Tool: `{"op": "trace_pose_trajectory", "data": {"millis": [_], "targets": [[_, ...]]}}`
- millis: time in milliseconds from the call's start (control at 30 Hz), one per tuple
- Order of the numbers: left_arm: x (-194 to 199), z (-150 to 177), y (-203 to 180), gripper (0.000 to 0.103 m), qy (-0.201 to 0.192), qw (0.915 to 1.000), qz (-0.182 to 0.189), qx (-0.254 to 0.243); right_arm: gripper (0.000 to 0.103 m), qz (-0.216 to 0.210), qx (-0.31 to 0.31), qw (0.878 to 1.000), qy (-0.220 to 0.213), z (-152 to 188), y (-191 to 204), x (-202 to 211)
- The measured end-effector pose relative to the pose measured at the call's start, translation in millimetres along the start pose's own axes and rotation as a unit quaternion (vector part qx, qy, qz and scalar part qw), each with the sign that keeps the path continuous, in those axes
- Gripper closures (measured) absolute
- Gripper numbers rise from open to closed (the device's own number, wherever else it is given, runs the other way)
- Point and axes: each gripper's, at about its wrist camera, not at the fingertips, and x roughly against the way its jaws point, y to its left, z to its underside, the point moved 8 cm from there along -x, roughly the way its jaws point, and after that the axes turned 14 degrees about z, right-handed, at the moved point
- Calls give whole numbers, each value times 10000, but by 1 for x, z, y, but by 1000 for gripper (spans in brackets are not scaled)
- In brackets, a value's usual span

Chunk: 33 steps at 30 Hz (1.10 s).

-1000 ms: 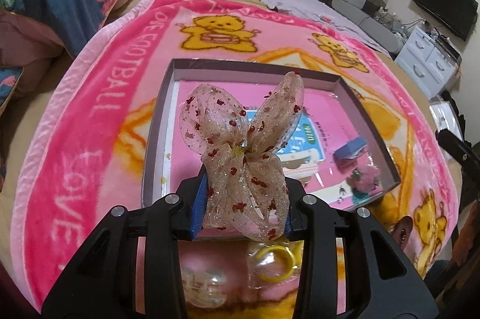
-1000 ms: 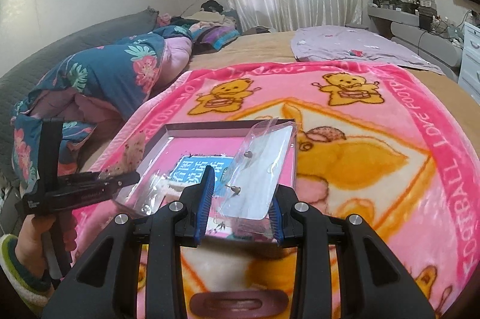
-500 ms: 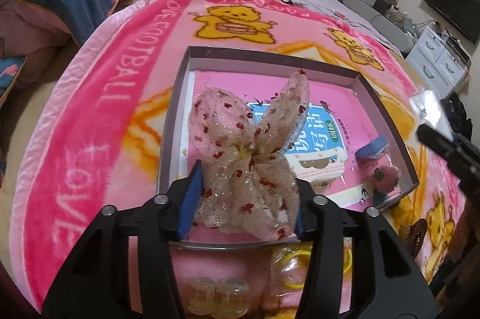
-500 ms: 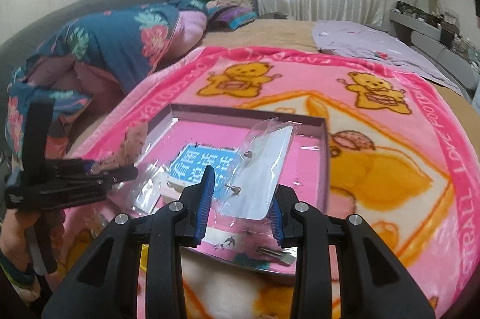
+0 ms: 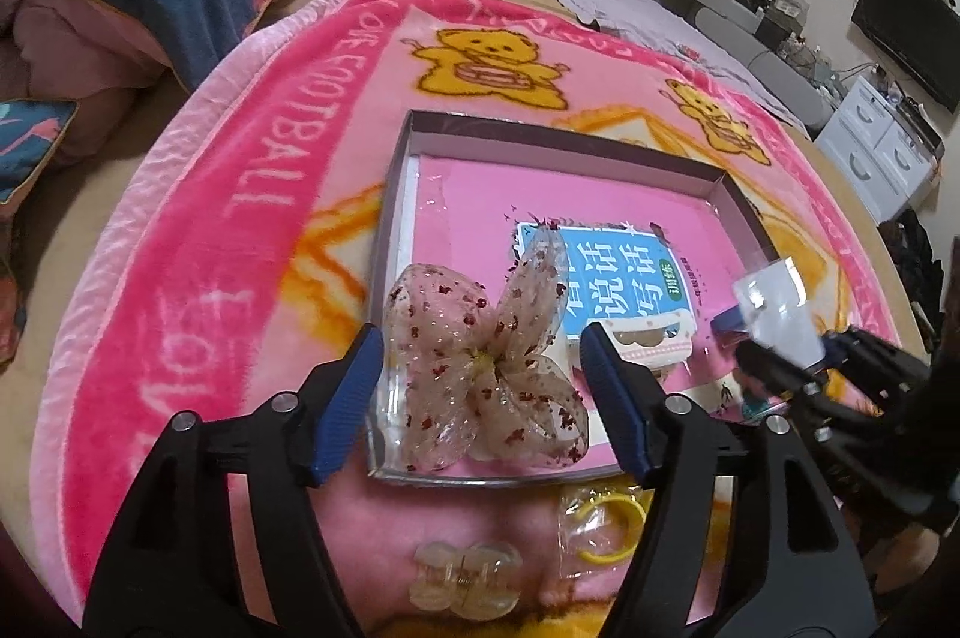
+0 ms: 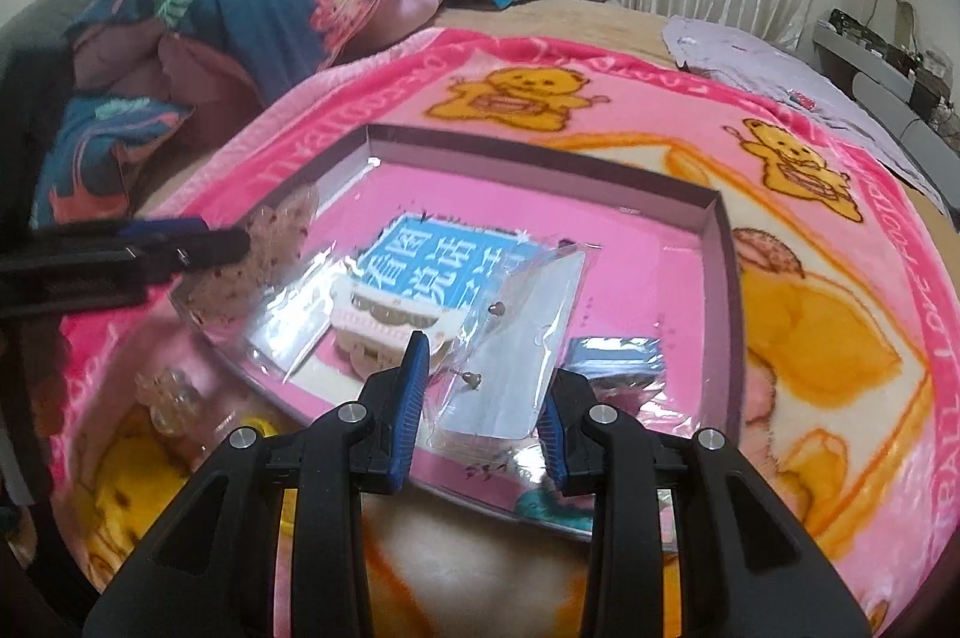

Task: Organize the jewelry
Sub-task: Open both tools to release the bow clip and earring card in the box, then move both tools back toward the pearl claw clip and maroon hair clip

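While the left hand-held gripper (image 5: 480,374) opens around the bow (image 5: 486,368), the right hand-held gripper (image 6: 483,392) clamps the earring packet (image 6: 516,338) upright.

My blue-padded black left gripper (image 5: 480,374) flanks a sheer beige bow (image 5: 483,368) speckled dark red; the blanket (image 5: 270,194) is pink with yellow bears

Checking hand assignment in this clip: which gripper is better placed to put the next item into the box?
Right. The right gripper is clamped on the earring bag above the box. The left gripper is opening, clear of the bow resting in the box corner.
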Motion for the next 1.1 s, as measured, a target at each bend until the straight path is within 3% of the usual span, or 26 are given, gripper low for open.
{"op": "trace_pose_trajectory", "data": {"millis": [433,667,833,933,1033,1100], "targets": [[26,-1,1,28,-177,9998,-102,-79,66,20,35,10000,71,7,11,-4],[28,0,1,26,-188,9997,-106,-80,45,40,-23,9999,-107,4,7,10],[35,1,-1,17,-278,9994,-135,-121,26,34,-273,9990,-341,0,-4,31],[42,1,-3,12,-355,9992,-123,-113,23,13,-410,9982,-436,-2,-10,43],[50,2,-6,10,-402,9991,-112,-101,10,52,-526,9972,-537,-2,-16,54],[58,2,-9,10,-443,9990,-48,-54,10,69,-588,9965,-595,-2,-21,65]]}}
